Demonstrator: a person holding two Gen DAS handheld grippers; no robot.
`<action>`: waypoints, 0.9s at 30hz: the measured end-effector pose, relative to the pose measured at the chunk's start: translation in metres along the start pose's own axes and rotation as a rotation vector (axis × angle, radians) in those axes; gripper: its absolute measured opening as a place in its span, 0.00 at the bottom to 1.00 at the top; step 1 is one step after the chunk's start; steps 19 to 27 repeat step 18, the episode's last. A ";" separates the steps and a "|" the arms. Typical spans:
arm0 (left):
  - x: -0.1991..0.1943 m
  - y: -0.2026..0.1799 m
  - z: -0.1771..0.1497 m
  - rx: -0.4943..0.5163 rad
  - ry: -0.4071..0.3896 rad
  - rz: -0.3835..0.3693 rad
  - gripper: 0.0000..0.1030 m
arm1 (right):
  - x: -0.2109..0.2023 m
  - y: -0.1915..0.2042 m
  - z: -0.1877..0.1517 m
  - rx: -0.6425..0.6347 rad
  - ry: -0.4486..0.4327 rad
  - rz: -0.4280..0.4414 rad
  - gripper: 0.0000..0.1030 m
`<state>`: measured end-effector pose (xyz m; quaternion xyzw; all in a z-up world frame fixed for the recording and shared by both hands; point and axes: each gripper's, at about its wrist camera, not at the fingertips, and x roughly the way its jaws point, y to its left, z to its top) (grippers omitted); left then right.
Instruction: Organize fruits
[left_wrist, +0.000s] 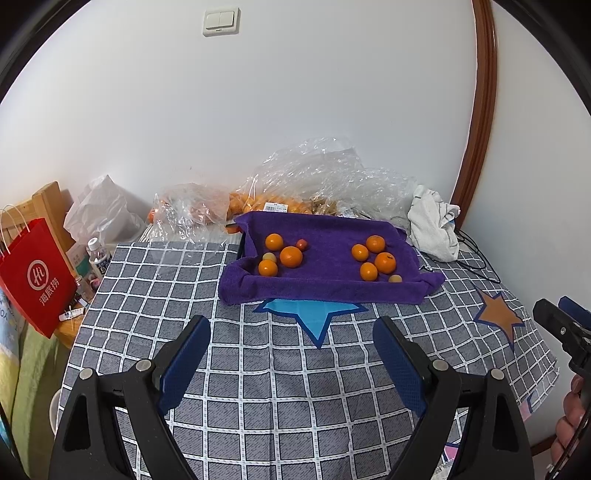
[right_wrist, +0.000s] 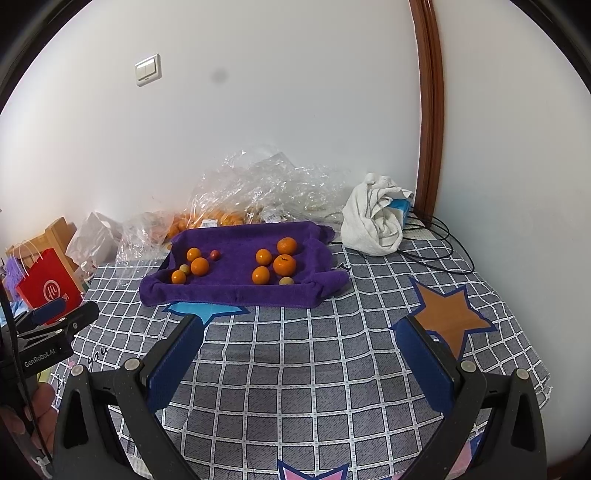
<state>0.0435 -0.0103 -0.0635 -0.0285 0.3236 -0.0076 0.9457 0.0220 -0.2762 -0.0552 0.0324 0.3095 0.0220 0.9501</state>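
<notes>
Left wrist view: the left tongs (left_wrist: 291, 332) are hanging released, jaws spread wide, over the desk (left_wrist: 258, 387) with its grey checked cloth. Ahead, a purple terry towel (left_wrist: 325, 284) is lying with its long axis running left to right, edges turned up. Round oranges are sitting on it in a left cluster (left_wrist: 291, 256) and a right cluster (left_wrist: 385, 262). Only a dark tip of the right tongs (left_wrist: 561, 325) is showing here.

Right wrist view: the right tongs (right_wrist: 299, 321) are likewise hanging released, empty. This view is also revealing a blue box (right_wrist: 400, 208) under the crumpled white cloth (right_wrist: 369, 221), beside crinkled clear bags (right_wrist: 258, 184).
</notes>
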 end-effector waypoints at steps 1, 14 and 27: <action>0.000 0.000 -0.001 0.000 0.000 0.002 0.87 | 0.000 0.000 0.000 0.001 0.001 -0.001 0.99; 0.000 -0.001 0.000 0.000 -0.002 0.002 0.87 | 0.001 0.005 0.002 -0.017 -0.010 -0.001 0.99; 0.004 -0.001 0.002 0.006 0.002 0.000 0.87 | 0.005 0.008 0.002 -0.026 -0.014 0.009 0.99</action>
